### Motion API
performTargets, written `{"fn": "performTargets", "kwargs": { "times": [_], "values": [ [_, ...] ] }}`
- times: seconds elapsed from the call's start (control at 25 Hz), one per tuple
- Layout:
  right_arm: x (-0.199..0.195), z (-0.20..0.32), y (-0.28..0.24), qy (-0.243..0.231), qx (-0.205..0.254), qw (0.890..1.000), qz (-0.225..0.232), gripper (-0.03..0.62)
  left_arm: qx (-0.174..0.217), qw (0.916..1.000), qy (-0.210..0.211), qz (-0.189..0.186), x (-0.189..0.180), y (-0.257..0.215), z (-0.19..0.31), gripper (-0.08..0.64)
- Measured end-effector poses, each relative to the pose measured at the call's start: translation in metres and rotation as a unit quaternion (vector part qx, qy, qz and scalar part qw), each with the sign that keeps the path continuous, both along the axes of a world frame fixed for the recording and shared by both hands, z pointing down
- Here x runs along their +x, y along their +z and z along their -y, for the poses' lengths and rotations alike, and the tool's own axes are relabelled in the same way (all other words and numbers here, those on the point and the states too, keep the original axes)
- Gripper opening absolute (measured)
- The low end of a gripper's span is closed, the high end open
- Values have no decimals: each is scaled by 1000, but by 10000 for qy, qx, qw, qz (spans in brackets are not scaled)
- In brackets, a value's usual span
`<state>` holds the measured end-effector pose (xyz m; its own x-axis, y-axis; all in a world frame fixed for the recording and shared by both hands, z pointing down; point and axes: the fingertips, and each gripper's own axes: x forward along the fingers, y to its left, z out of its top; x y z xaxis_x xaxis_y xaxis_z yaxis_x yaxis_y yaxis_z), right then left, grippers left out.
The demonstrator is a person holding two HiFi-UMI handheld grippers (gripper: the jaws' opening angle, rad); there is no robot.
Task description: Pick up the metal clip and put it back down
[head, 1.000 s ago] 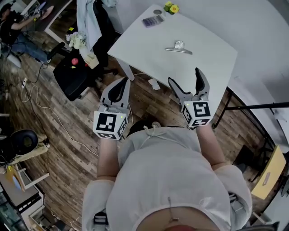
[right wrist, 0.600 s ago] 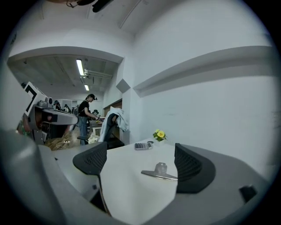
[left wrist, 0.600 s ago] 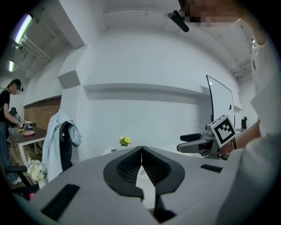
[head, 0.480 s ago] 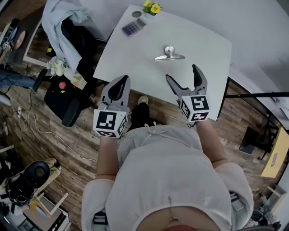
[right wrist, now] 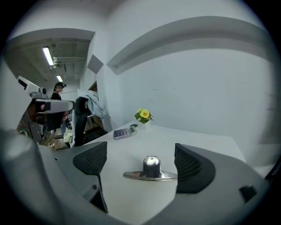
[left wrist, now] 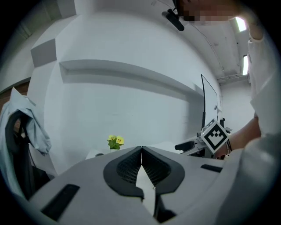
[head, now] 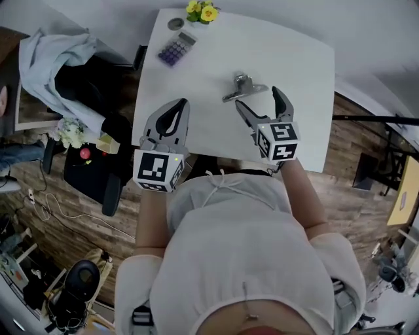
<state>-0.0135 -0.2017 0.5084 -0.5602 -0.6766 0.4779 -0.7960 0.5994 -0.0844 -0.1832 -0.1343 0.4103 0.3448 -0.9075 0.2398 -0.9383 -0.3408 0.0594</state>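
1. Far left, off the tabletop (head: 294, 59): pale jacket (head: 46, 55) draped over a dark chair (head: 85, 82).
2. Left claw (head: 182, 105): shut tight, jaw tips pressed together, nothing between them; held over the near-left part of the tabletop, well apart from the clip.
3. Far-left corner of the tabletop: purple calculator (head: 175, 48), with a small pot of yellow flowers (head: 201, 10) just beyond it at the far edge.
4. Metal clip (head: 243, 87): flat on the tabletop near its middle, handle sticking up, touched by neither claw.
5. Right claw (head: 257, 98): jaws spread wide and empty, pointed at the clip, framing it from just short of it in the right gripper view.
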Motion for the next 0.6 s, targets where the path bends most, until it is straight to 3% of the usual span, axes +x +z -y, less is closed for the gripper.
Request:
{"fn": "performTargets", "kwargs": {
  "times": [0.28, 0.6],
  "values": [
    [-13, 31, 56, 254, -738, 9963, -349, 479, -166, 9987, 442, -178, -11, 18, 57, 18],
    [-17, 60, 123, 424, -1517, 9837, -871, 479, -587, 9941, 801, -427, -7, 56, 106, 18]
  ]
}}
